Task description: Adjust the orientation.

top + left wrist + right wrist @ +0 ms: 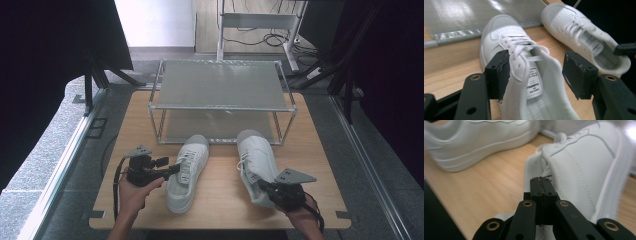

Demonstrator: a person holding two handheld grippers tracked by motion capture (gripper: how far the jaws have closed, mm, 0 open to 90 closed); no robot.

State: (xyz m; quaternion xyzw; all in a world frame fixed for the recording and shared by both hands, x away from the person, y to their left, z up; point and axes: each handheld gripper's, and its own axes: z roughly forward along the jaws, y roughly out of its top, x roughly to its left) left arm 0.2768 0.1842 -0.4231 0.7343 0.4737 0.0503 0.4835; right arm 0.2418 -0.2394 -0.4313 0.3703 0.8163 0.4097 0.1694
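Note:
Two white sneakers lie on the wooden table (220, 202), toes toward a metal rack. My left gripper (171, 168) is open around the collar of the left shoe (187, 172). In the left gripper view the left gripper (539, 72) has one pad against the left shoe's (509, 37) outer side and the other pad apart from its inner side. The right shoe (256, 160) is tilted, and my right gripper (263, 186) is at its heel. In the right gripper view the right gripper (541, 181) is shut, pinching the collar edge of the right shoe (586, 170).
A two-shelf metal rack (220, 85) stands at the back of the table, both shelves bare. Bare wood lies between the shoes and along the front edge. Dark curtains and frame legs flank the table on both sides.

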